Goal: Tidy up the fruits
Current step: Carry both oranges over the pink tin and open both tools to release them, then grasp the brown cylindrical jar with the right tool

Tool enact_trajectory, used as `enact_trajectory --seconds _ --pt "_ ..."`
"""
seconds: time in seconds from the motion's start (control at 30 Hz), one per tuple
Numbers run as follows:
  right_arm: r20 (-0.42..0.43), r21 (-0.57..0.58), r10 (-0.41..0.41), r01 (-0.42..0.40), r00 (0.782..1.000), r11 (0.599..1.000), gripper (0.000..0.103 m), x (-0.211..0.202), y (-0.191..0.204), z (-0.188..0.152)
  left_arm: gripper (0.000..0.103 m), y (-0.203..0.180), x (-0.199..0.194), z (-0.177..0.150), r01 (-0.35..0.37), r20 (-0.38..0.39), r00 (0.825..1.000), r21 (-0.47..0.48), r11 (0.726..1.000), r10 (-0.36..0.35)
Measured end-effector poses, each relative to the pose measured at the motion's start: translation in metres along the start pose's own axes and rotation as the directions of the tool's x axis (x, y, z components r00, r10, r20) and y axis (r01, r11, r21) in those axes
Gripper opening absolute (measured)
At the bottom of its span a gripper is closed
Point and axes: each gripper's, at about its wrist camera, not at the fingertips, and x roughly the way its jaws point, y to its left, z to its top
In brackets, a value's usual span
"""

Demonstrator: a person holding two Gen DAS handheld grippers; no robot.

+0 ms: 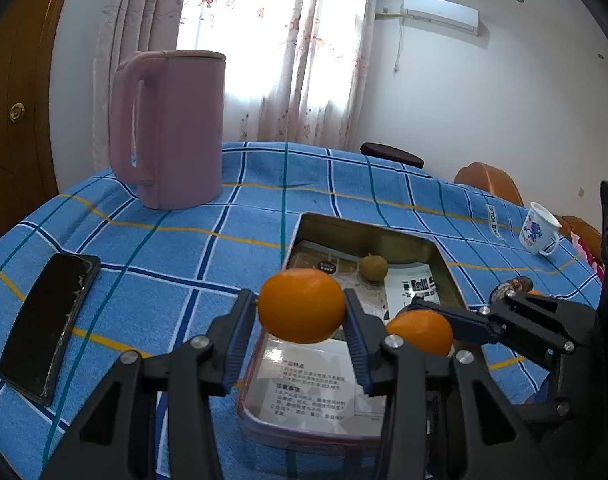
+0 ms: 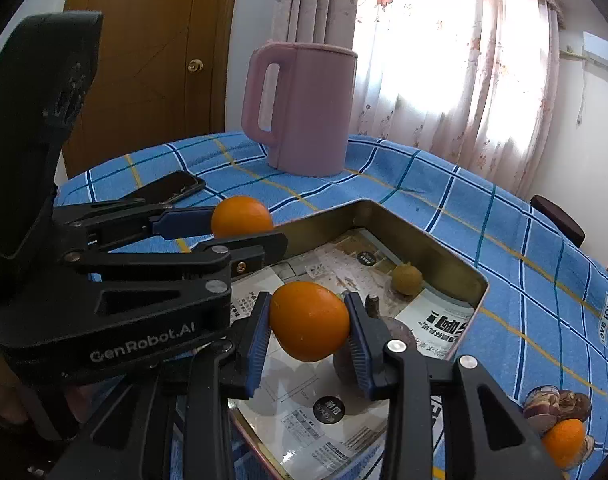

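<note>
In the left wrist view my left gripper is shut on an orange fruit, held over the near left corner of a metal tray. Beside it, my right gripper grips a second orange fruit above the tray. The right wrist view shows the right gripper shut on its orange fruit, and the left gripper with its orange fruit over the tray's left rim. Inside the tray lie a small yellow-green fruit and a dark purple fruit, partly hidden.
A pink kettle stands at the back of the blue checked cloth. A black phone lies on the left. A white mug sits at the right edge. Brown fruits and another orange fruit lie right of the tray.
</note>
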Motion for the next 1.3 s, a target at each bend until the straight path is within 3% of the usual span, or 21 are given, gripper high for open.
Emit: enact_trajectory --seconds 0.17,0.23,0.27,0.3,0.4,0.63,0.8,1.03,1.3 --pt "-0.013 0.008 -0.006 0.006 1.0 1.0 0.039 0.002 -0.001 -0.001 0.047 -0.002 0.0 -0.001 -0.004 0.001 1.0 -0.001 1.0 0.004" --pt "-0.011 0.023 -0.012 0.012 1.0 1.0 0.052 0.0 -0.003 -0.001 0.056 -0.004 -0.003 0.0 -0.004 0.016 1.0 0.0 1.0 0.004" --pt "0.003 0.032 -0.021 0.021 1.0 0.999 0.065 -0.004 -0.005 -0.001 0.067 -0.005 -0.005 0.0 -0.007 0.024 1.0 0.001 1.0 0.007" --pt "0.021 0.04 -0.03 0.029 0.999 0.999 0.07 -0.009 -0.007 -0.003 0.077 -0.007 -0.009 0.001 -0.017 0.04 0.999 0.002 1.0 0.017" --pt "0.046 0.054 -0.042 0.04 0.998 0.998 0.07 -0.026 -0.015 -0.01 0.086 -0.014 -0.02 0.005 -0.024 0.08 0.997 0.011 1.0 0.023" --pt "0.069 0.158 -0.164 0.151 0.984 0.976 0.069 -0.09 -0.072 -0.047 0.091 -0.056 -0.032 0.011 0.058 0.103 0.993 0.068 0.996 -0.065" --pt "-0.004 0.267 -0.297 0.287 0.955 0.92 0.069 -0.128 -0.126 -0.088 0.091 -0.105 -0.024 0.01 0.134 0.063 0.987 0.161 0.978 -0.146" --pt "-0.1 0.363 -0.313 0.327 0.945 0.872 0.069 -0.133 -0.167 -0.119 0.092 -0.16 -0.007 0.004 0.194 -0.012 0.98 0.247 0.949 -0.197" --pt "-0.111 0.414 -0.327 0.343 0.938 0.843 0.069 -0.139 -0.188 -0.119 0.092 -0.197 0.017 -0.003 0.239 -0.087 0.971 0.286 0.928 -0.224"
